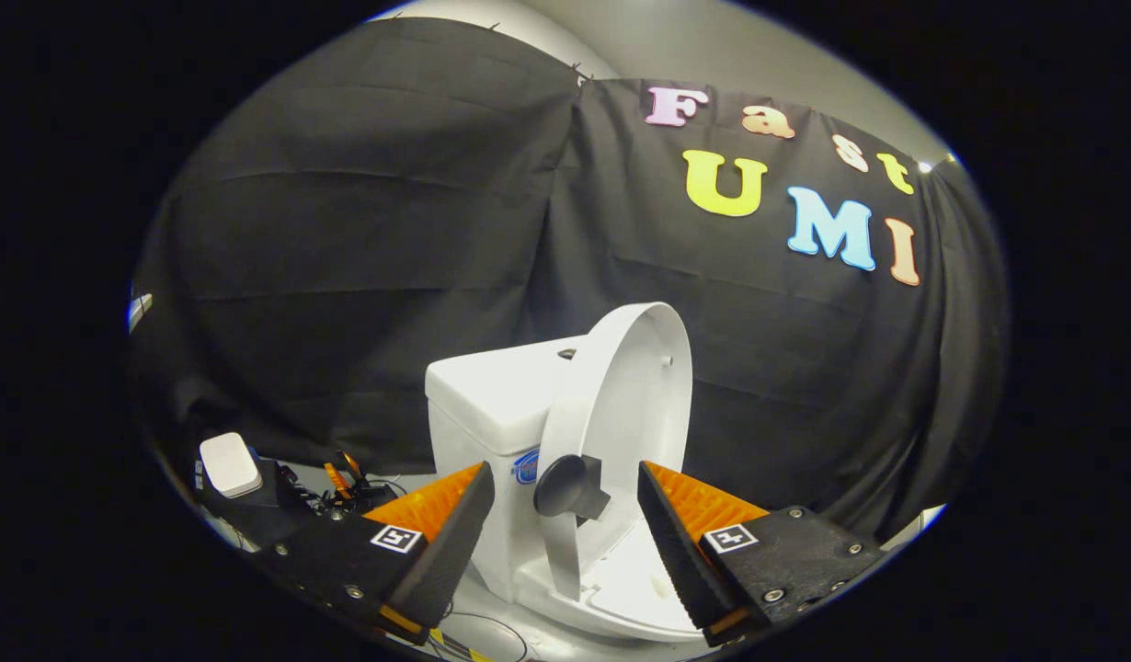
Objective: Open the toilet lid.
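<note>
One white toilet (492,432) stands just beyond the gripper (565,515), its one lid (621,405) raised upright. The lid's one black knob (570,485) sits between the two spread fingers (437,533), touching neither; they grip nothing.

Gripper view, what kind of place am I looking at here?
Likely a staged recording booth, not a real bathroom: black cloth hangs as the wall, and a small white toilet stands before it, lid raised. The open gripper flanks the lid's black knob.
</note>
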The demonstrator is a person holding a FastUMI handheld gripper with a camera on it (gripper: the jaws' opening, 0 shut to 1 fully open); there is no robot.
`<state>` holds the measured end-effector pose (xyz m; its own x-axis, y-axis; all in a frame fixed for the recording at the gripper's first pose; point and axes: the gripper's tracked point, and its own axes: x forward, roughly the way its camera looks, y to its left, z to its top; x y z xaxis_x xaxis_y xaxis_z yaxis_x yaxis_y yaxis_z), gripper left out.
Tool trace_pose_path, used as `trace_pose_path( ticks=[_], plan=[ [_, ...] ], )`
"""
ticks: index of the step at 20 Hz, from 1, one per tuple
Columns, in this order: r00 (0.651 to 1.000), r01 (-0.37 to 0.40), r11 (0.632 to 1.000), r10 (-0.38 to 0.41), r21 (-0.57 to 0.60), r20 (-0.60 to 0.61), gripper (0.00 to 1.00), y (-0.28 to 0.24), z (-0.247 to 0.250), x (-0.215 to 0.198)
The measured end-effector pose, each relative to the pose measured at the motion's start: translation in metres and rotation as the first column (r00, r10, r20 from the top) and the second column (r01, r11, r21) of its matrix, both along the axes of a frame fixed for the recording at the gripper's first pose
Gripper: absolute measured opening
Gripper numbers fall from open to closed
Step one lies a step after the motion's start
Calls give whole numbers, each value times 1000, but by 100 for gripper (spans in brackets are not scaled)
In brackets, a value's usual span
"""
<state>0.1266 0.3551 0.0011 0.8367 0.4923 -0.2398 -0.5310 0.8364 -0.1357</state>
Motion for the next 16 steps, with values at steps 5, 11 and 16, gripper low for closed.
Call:
trace_pose_path(
  ticks=[5, 11, 16],
  plan=[
    [992, 102, 986, -110, 135, 56, 95, -65, 40, -19],
    [954, 222, 945, -262, 240, 147, 95, -149, 87, -34],
    [933, 249, 950, -288, 187, 218, 95, -200, 95, -57]
  ],
)
